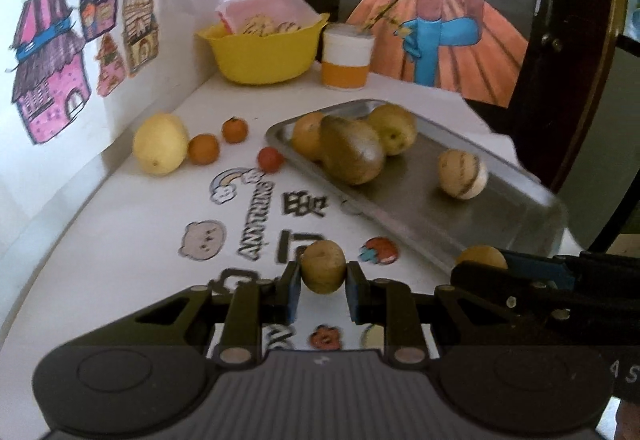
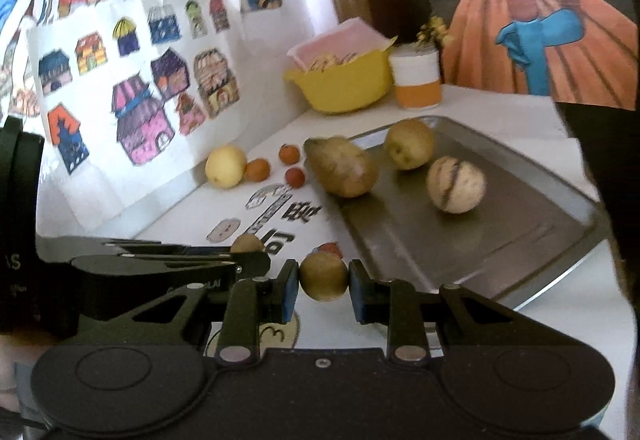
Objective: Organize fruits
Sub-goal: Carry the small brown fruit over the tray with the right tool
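Fruits sit partly on a rectangular steel tray and partly on the white printed tabletop.

From the left wrist view, we see our left gripper pinching a small round yellow-brown fruit between its blue pads, above the tabletop just short of the tray's near edge. On the tray lie 4 fruits: an orange one, a brown-green pear-shaped one, a yellow-green apple and a pale striped round fruit. A big yellow lemon, 2 small oranges and a small red fruit stay on the table.

From the right wrist view, our right gripper clamps another small round brownish fruit, beside the tray's near-left corner.
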